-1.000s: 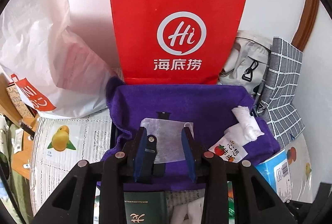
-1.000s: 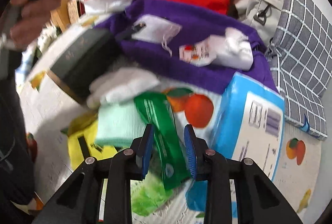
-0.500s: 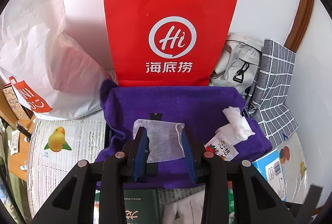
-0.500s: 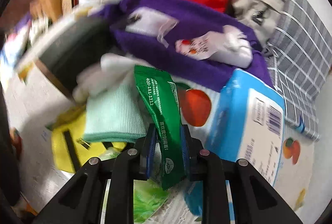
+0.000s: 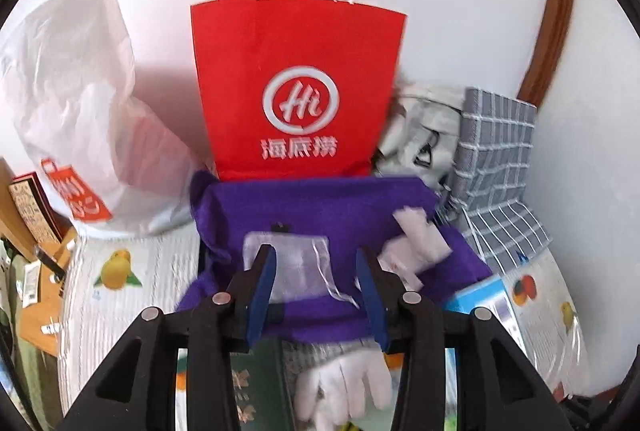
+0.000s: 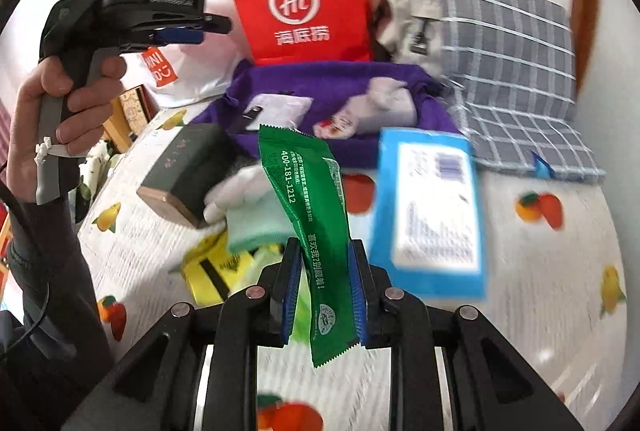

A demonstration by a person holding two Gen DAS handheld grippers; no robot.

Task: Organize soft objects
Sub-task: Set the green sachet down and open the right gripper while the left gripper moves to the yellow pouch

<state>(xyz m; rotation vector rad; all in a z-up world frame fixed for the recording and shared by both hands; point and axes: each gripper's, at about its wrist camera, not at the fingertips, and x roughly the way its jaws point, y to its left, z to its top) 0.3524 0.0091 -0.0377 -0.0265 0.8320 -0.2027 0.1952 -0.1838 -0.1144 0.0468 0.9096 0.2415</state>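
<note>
My right gripper (image 6: 323,251) is shut on a green foil packet (image 6: 308,207) and holds it lifted above the table. A purple cloth-lined bin (image 5: 320,203) sits ahead, also in the right wrist view (image 6: 332,83); in it lie a white gauze pouch (image 5: 292,263) and a white wipe packet (image 5: 416,243). My left gripper (image 5: 314,263) is open and empty, raised in front of the bin; it shows at upper left in the right wrist view (image 6: 188,27). White gloves (image 5: 344,387), a mint cloth (image 6: 256,227) and a yellow bag (image 6: 212,267) lie on the table.
A red paper bag (image 5: 298,91) stands behind the bin, with a white plastic bag (image 5: 72,103) to its left. A grey checked cloth (image 6: 516,71) and beige pouch (image 6: 412,15) lie at right. A blue tissue pack (image 6: 432,207) and dark box (image 6: 188,171) are nearby.
My right gripper closed on the green packet and lifted it off the pile. My left gripper drew back and rose away from the bin, staying open.
</note>
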